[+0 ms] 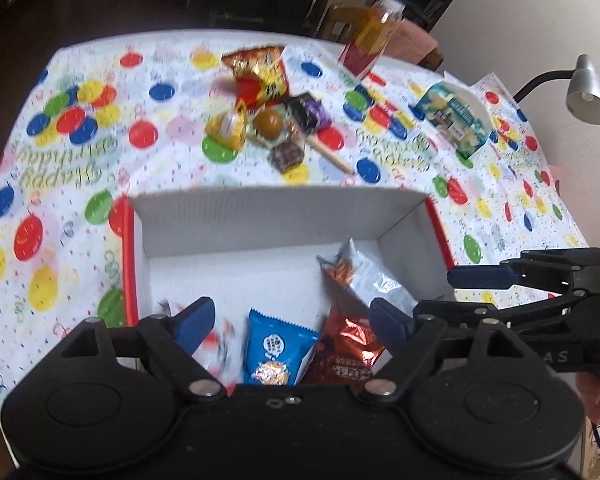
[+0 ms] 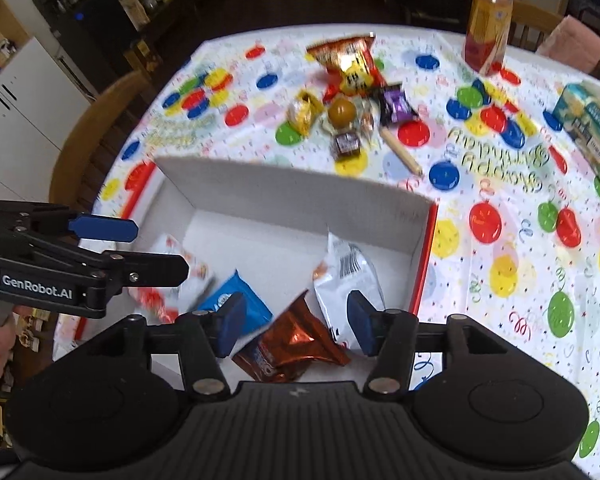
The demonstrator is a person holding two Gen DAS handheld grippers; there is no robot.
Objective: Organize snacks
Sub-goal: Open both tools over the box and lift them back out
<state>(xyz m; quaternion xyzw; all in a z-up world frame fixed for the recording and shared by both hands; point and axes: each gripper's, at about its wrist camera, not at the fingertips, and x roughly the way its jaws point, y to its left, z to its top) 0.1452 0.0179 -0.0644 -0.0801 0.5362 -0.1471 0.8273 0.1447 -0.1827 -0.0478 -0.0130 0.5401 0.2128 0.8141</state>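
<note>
A white box with red outer sides (image 1: 276, 200) (image 2: 292, 196) sits on the balloon-print tablecloth. Inside it lie a blue packet (image 1: 276, 352) (image 2: 256, 308), a copper foil packet (image 1: 348, 344) (image 2: 296, 340), a silver packet (image 1: 364, 276) (image 2: 348, 276) and a blurred red-and-white packet (image 1: 216, 344) (image 2: 168, 280). My left gripper (image 1: 290, 322) (image 2: 148, 250) hovers open over the box's near left part. Open too, my right gripper (image 2: 296, 326) (image 1: 452, 292) hangs above the foil packet. Neither holds anything. Beyond the box lies a pile of loose snacks (image 1: 268, 116) (image 2: 348, 108).
The pile has an orange-yellow bag (image 1: 260, 72), a yellow wrapped sweet (image 1: 228, 124), a brown ball (image 1: 270, 122) and a purple packet (image 1: 308, 114). A bottle (image 1: 370, 40) stands at the far edge, a blue-green carton (image 1: 456, 116) to the right, a desk lamp (image 1: 588, 92) beyond. Chairs ring the table.
</note>
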